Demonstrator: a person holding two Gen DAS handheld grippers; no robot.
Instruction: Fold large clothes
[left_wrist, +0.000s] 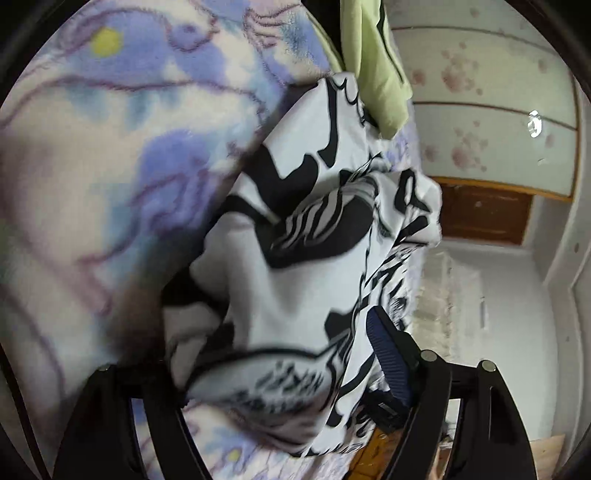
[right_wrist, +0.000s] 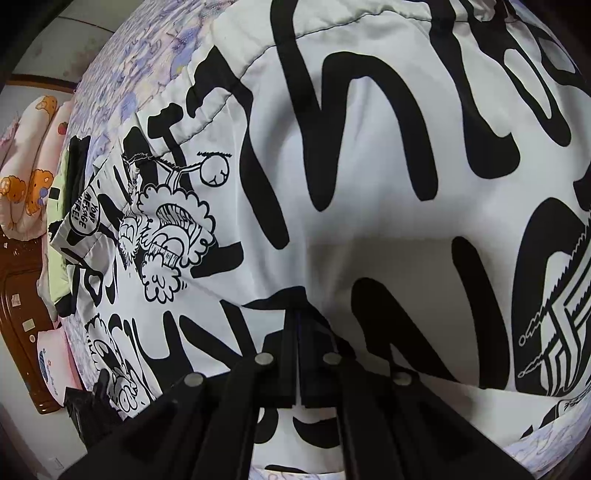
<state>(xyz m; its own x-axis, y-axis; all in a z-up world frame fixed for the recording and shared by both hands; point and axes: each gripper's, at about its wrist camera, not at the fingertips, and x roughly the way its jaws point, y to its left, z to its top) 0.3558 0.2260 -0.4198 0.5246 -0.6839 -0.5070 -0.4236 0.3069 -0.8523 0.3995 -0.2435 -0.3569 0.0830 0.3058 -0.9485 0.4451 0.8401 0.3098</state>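
Note:
A large white garment with black graffiti print (right_wrist: 369, 155) lies spread on the bed and fills the right wrist view. My right gripper (right_wrist: 298, 314) is shut, its fingers pressed together low over the garment; I cannot tell if cloth is pinched. In the left wrist view a bunched part of the same garment (left_wrist: 295, 280) hangs between the jaws of my left gripper (left_wrist: 291, 373). The jaws stand wide apart, and the blue-padded right finger (left_wrist: 388, 354) touches the cloth. The left finger is hidden behind the cloth.
A purple and blue floral fleece blanket (left_wrist: 110, 166) covers the bed. A light green garment (left_wrist: 373, 66) lies past the printed one, also in the right wrist view (right_wrist: 59, 206). Pink cartoon pillows (right_wrist: 33, 170) and a brown wooden headboard (right_wrist: 22, 302) are at the left.

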